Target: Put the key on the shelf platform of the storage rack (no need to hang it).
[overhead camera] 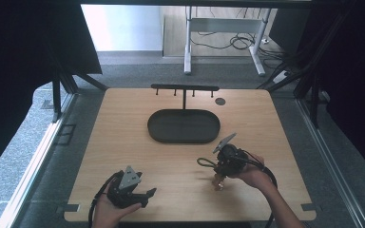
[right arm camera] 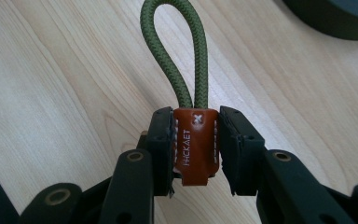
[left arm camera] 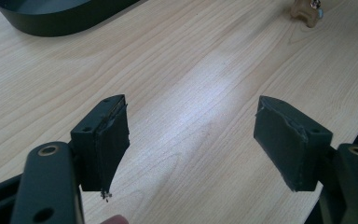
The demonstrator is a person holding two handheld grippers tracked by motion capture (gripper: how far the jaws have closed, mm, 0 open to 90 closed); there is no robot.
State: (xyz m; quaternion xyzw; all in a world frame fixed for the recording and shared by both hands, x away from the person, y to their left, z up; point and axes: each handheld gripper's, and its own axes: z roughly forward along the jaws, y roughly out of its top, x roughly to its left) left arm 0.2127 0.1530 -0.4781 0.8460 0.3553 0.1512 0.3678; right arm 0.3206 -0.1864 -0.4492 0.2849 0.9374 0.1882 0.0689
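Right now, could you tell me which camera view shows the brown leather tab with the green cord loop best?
The right gripper view: the brown leather tab with its green cord loop sits close up, clamped in the right tool. The high view shows it small; the left gripper view shows a tan bit at the edge.

Three camera views of one wooden table: one overhead, two riding on handheld grippers.

The high view looks forward and down from the person's side, taking in the whole table (overhead camera: 123, 142). The left gripper view sits low and close to the tabletop, facing the dark oval tray (left arm camera: 51, 18) (its edge also shows in the right gripper view, which looks steeply down from very near).
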